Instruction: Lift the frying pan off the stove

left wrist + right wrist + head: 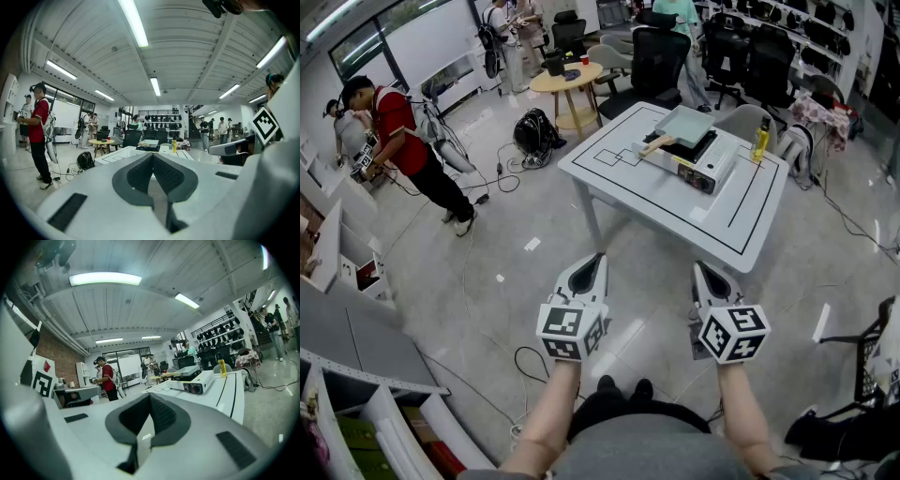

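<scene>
The frying pan [686,125] is seen resting on the stove [705,165], which is placed toward the far edge of the white desk [649,199]. The pan's wooden handle [657,144] is pointed toward the desk's left edge. A yellow bottle [761,141] is stood upright near the far right corner, just beside the stove. The left gripper [592,266] and the right gripper [706,274] are held side by side over the floor, well short of the desk's near edge. Both are clenched, jaws pressed together with nothing grasped between them.
</scene>
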